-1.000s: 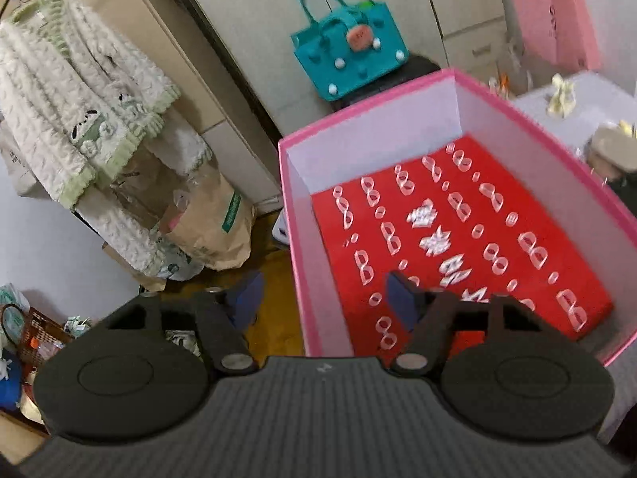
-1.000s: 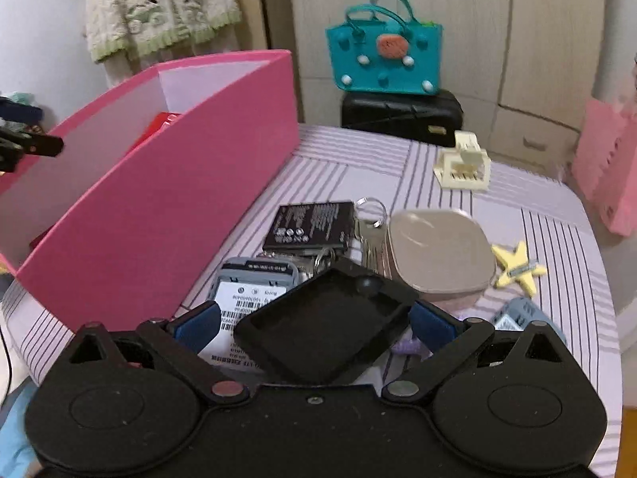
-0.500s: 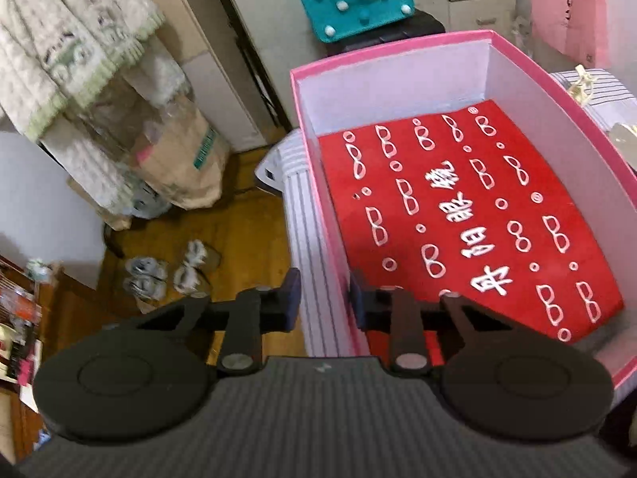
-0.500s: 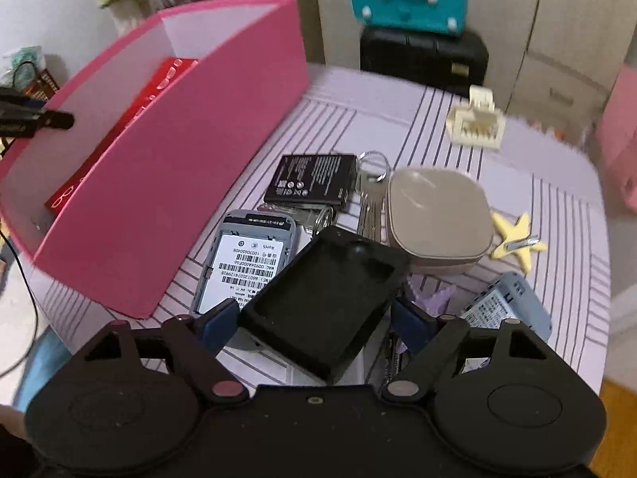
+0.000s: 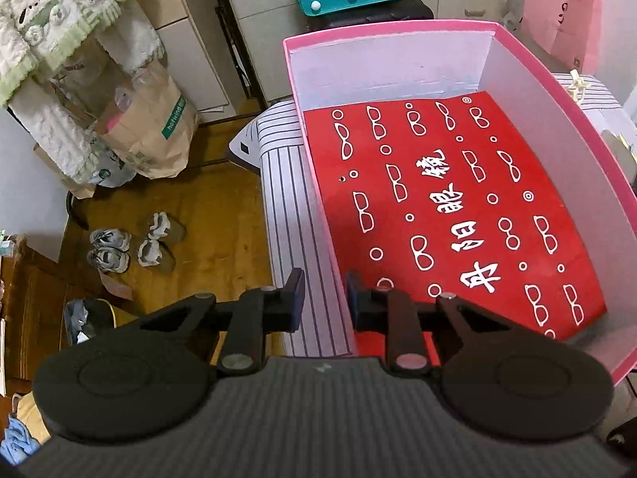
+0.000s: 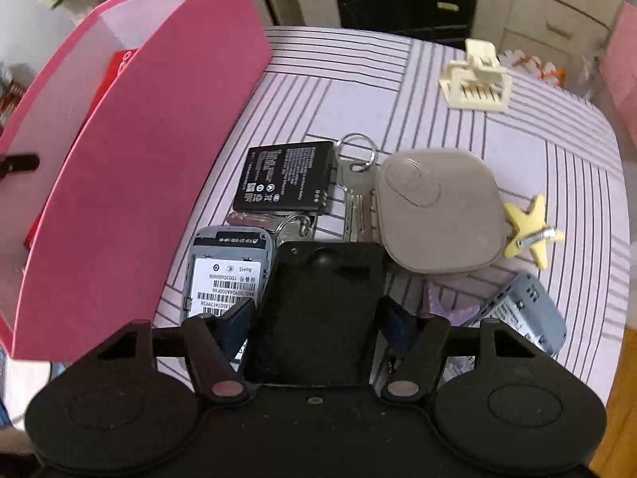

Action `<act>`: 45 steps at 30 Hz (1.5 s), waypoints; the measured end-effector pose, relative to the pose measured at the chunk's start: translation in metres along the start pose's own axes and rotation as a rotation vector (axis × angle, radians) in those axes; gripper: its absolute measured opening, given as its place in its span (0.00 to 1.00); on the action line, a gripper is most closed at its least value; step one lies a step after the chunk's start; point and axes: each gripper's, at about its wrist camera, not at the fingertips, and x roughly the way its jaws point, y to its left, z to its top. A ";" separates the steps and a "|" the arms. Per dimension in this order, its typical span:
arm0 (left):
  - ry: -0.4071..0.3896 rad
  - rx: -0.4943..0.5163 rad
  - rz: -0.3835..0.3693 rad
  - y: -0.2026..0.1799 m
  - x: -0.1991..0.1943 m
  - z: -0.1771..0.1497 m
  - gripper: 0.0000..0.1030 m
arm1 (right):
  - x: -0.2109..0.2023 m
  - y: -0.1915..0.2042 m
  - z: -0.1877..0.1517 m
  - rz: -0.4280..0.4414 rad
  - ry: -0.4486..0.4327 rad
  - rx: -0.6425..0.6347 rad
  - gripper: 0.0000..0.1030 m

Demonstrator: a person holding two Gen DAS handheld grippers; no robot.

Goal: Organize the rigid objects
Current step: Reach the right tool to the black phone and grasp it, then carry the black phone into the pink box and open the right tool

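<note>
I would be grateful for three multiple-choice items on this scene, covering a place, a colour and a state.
1. Where does the yellow star lie?
A. In the pink box
B. On the striped cloth, right of the beige case
C. On the floor

2. What colour is the printed sheet on the pink box's bottom?
A. Red
B. Blue
C. Green

3. How does the pink box stand?
A. Shut under a lid
B. Upright with its top open
C. Tipped on its side

Answers:
1 B, as the right wrist view shows the star on the cloth beside the case.
2 A, as the sheet is red with white print.
3 B, as the left wrist view looks straight in to its bottom.
</note>
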 end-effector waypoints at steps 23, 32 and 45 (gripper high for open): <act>-0.044 -0.007 0.002 -0.008 -0.001 -0.004 0.05 | -0.062 0.012 0.008 0.039 -0.234 -0.186 0.67; -0.041 -0.004 -0.025 -0.012 -0.005 -0.010 0.06 | -0.095 0.062 0.026 0.195 -0.351 -0.337 0.67; -0.017 -0.027 -0.058 -0.004 -0.004 -0.008 0.08 | 0.005 0.187 0.122 0.228 -0.138 -0.699 0.67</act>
